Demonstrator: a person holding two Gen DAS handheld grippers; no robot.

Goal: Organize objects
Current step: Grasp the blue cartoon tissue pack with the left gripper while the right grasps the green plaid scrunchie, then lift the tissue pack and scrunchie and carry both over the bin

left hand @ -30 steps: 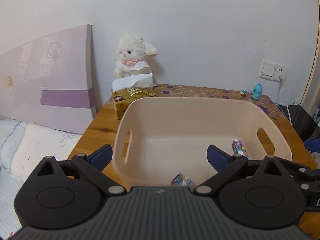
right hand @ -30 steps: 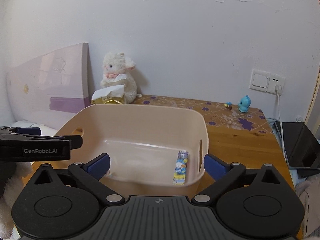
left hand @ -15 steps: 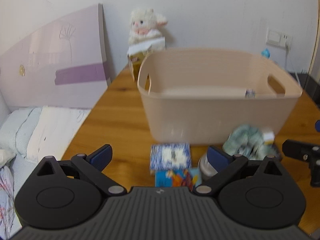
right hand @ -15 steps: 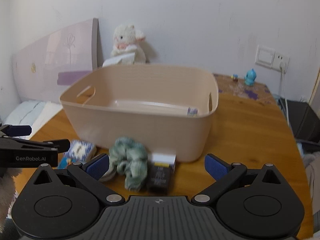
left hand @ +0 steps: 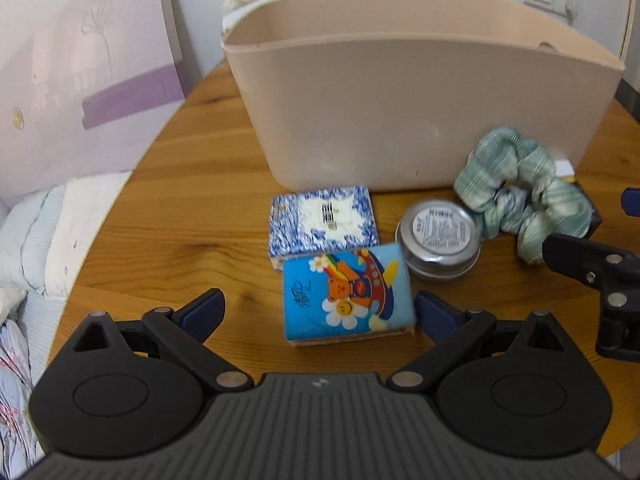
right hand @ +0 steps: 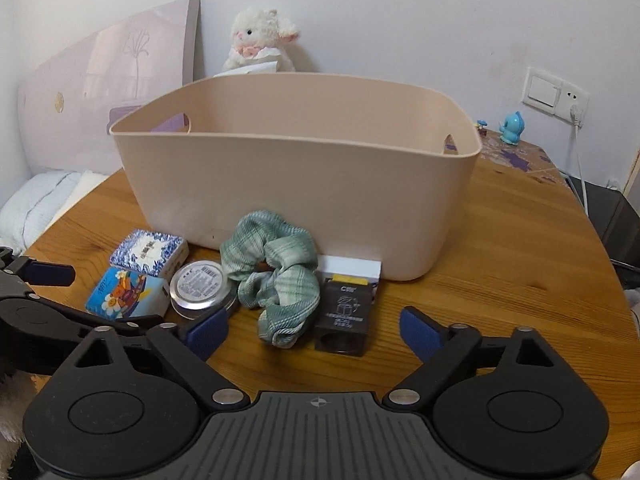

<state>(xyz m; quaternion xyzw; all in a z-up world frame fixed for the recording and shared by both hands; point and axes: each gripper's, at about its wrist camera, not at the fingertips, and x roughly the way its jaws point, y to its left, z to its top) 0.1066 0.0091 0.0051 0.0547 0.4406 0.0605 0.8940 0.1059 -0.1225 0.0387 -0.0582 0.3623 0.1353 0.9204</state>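
Bedroom corner, wooden worktop (right hand: 500, 240) against a white wall. Left tool (left hand: 318, 312) is spread wide, empty, low over the cartoon-bear packet (left hand: 347, 293), which sits between its fingers: probably lined up for a pick. Right tool (right hand: 314, 330) is also spread, empty, facing the green scrunchie (right hand: 276, 270) and black box (right hand: 343, 316). Blue-white packet (left hand: 323, 220) and round tin (left hand: 438, 236) lie just beyond, all clustered at the near wall of the beige bin (right hand: 296, 184), likely their destination.

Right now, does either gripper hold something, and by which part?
Nothing is held. The left gripper and right gripper are both open and empty.
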